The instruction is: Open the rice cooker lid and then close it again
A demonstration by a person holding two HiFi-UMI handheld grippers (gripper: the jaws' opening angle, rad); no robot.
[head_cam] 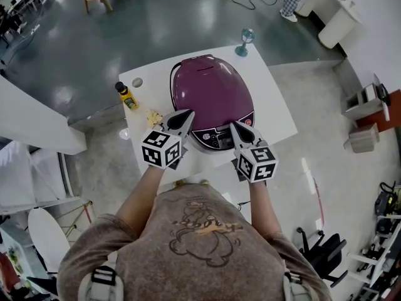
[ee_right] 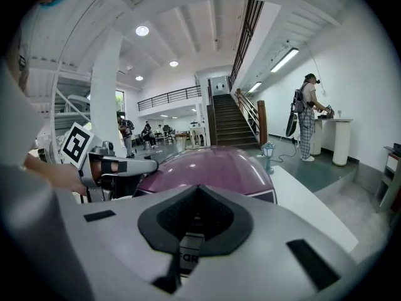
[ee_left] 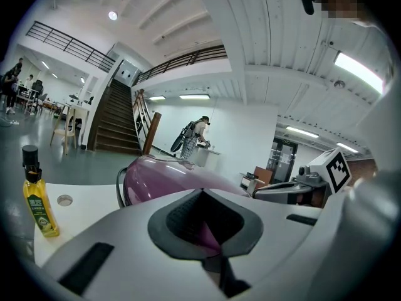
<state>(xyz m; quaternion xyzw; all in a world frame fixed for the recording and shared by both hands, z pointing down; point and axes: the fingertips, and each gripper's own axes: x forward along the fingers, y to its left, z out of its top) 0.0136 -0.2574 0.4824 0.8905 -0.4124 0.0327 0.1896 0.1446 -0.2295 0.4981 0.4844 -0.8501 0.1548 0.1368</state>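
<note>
While the purple rice cooker (head_cam: 212,93) sits lid-shut on the desk (head_cam: 279,108) just ahead of them, the left hand-held gripper (head_cam: 185,118) and right hand-held gripper (head_cam: 236,129) each have jaws pressed together on nothing.

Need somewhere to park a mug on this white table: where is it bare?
Barest: the table's right strip, between the rice cooker and the right edge, nearer than the little blue lantern. The left strip is crowded by the oil bottle and yellow scraps.
</note>
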